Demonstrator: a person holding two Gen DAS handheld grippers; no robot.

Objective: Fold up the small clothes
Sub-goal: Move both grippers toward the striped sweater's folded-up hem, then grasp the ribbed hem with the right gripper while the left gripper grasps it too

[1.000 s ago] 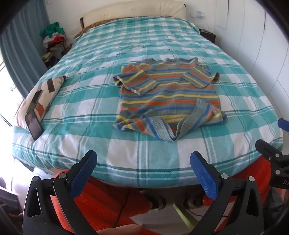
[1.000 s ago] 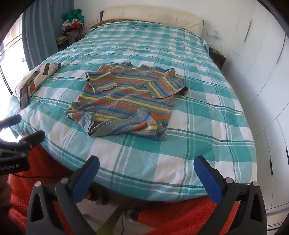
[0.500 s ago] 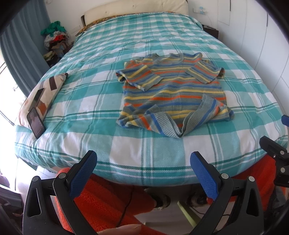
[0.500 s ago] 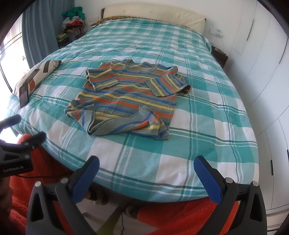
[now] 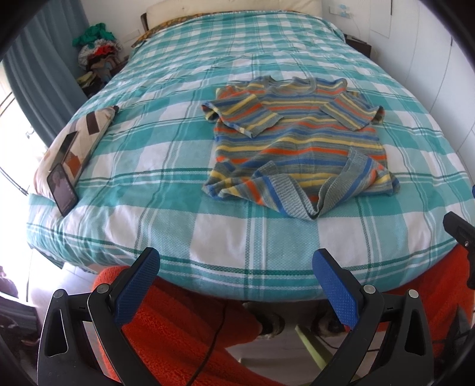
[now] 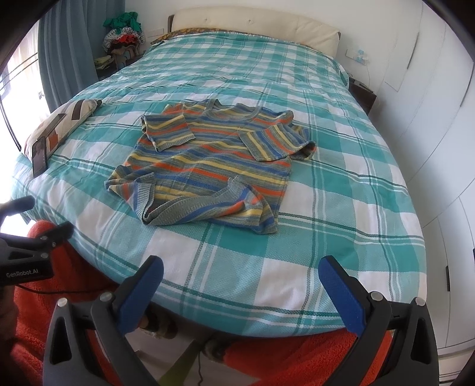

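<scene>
Black left hand-held gripper (image 6: 26, 225), "GenRobot.AI" label

A home bedroom: a large bed (image 5: 184, 184) with checked cover, headboard (image 6: 255, 26), curtains (image 5: 38, 89).

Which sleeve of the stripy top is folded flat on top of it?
The sleeve nearer the pillow lies flat across the striped top; the other sleeve bunches over its edge.
</scene>
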